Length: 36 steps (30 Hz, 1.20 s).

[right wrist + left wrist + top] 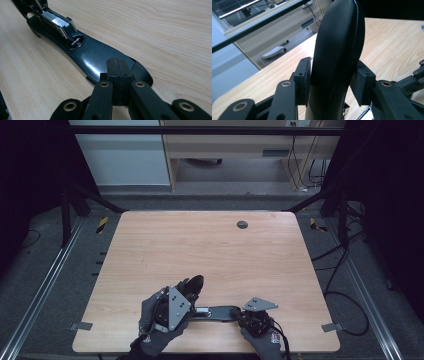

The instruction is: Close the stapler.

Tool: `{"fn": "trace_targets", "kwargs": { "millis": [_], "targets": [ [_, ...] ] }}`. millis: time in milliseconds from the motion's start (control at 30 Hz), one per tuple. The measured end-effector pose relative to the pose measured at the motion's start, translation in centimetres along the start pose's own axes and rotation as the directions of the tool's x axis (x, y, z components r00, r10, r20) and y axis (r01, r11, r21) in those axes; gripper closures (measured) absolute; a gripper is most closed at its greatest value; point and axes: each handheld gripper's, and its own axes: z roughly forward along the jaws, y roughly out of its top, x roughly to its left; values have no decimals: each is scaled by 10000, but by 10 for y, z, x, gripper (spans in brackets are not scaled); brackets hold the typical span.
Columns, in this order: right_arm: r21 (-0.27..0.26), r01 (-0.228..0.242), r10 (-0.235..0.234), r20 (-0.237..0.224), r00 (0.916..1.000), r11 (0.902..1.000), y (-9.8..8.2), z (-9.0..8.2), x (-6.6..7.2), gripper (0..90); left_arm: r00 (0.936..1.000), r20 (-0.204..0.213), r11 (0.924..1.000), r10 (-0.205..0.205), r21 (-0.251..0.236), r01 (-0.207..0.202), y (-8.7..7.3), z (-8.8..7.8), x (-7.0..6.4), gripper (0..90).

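A black stapler lies opened near the table's front edge. Its flat base (pixel 220 312) (pixel 100 53) rests on the wood, with the metal staple channel (pixel 56 22) lifted off it. The stapler's curved top arm (pixel 192 285) (pixel 339 45) is swung up and away from the base. My left gripper (pixel 187 292) (pixel 334 75) is shut on that arm, one pad on each side. My right gripper (pixel 240 315) (pixel 116 67) is shut with nothing between its jaws. Its tips rest on the rounded end of the base.
The wooden table (pixel 200 245) has a round cable hole (pixel 242 224) near its far edge. Metal rails (pixel 45 285) run along both sides on the floor. Cables (pixel 345 295) lie on the floor at the right. A desk (pixel 225 150) stands beyond the table.
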Motion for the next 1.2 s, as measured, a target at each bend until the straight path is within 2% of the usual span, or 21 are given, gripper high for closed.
{"fn": "trace_targets", "kwargs": {
  "millis": [167,567,1200],
  "targets": [
    [1,-4,4,-11,10000,10000,0,0,0,900,9993,-8,9992,381,137,-381,1,7,-10,542],
    [6,-22,22,-14,10000,10000,0,0,0,900,9981,26,9979,620,184,-620,1,13,-20,531],
    [-13,-11,11,-40,10000,10000,0,0,0,900,9922,220,9917,1230,359,-1237,-1,25,-37,511]
  ]
}}
